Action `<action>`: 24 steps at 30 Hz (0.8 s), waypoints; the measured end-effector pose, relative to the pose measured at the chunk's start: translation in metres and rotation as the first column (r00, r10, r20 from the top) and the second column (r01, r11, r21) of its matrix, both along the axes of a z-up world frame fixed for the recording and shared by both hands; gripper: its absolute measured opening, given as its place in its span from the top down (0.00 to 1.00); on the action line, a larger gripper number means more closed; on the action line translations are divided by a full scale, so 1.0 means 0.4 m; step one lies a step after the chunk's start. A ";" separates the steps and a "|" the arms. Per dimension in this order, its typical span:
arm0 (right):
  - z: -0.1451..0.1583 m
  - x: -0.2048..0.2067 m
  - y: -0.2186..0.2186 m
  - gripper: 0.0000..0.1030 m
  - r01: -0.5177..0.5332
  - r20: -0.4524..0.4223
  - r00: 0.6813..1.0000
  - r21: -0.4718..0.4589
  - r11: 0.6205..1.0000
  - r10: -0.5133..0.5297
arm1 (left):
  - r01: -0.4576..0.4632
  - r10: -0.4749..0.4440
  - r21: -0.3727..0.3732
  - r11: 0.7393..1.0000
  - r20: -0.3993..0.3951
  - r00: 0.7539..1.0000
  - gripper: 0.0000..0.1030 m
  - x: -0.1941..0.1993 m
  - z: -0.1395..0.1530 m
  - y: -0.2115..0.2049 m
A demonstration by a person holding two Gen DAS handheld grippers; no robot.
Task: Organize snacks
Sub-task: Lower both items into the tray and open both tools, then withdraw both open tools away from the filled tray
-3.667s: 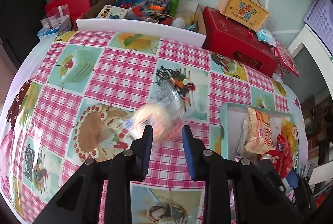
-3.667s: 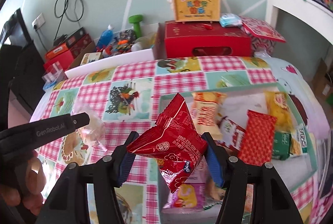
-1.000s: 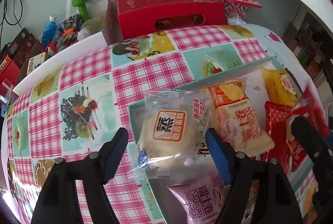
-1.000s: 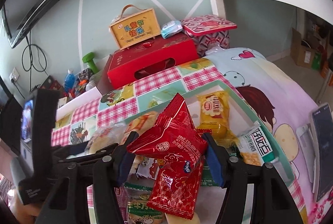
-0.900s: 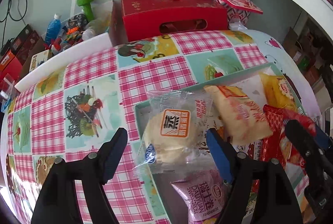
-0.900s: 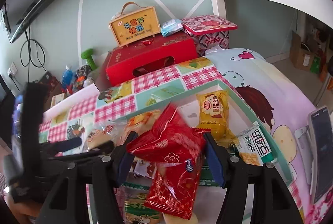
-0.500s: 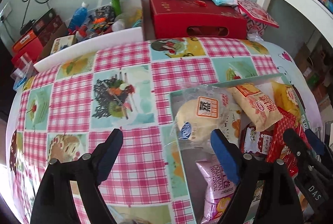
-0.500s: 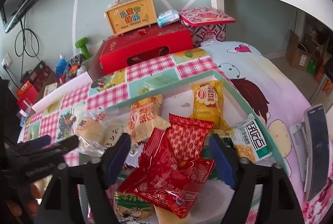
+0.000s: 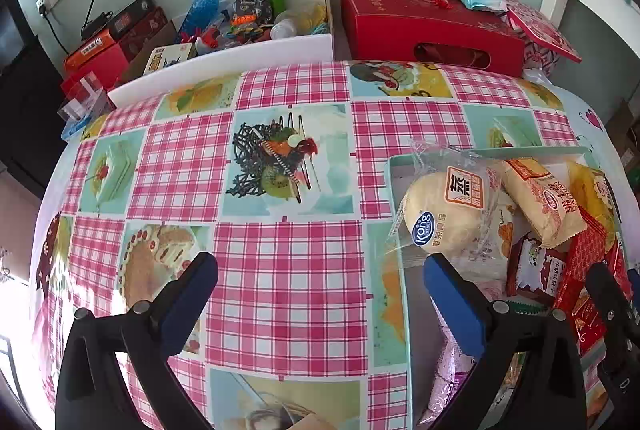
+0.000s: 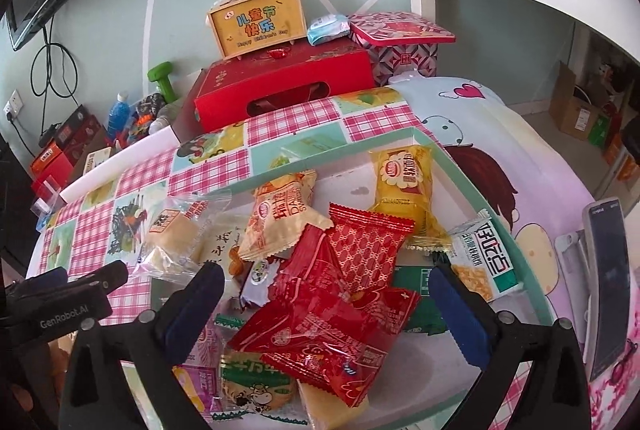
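As both tools (image 9: 320,294) (image 10: 324,298) gape, snacks (image 10: 320,326) fill tray (image 10: 472,190)

The tray (image 9: 394,166) runs off the right and bottom edges of the left wrist view; its far corner cannot be seen there. A pink packet (image 9: 448,382) lies largely behind the left gripper's finger (image 9: 456,306). In the right wrist view, a green packet (image 10: 416,314) is mostly buried under red wrappers, print unreadable. The phone (image 10: 606,290) screen is dark.
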State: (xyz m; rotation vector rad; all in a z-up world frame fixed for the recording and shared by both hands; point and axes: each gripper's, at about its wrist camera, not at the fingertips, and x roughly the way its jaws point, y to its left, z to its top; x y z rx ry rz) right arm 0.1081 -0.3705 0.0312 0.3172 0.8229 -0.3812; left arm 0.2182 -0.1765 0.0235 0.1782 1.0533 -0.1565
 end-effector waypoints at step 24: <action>0.004 -0.036 0.041 0.00 -0.036 0.020 0.999 0.001 0.999 0.036 | -0.110 0.111 0.022 0.994 -0.057 0.992 0.01 -0.058 -0.034 0.103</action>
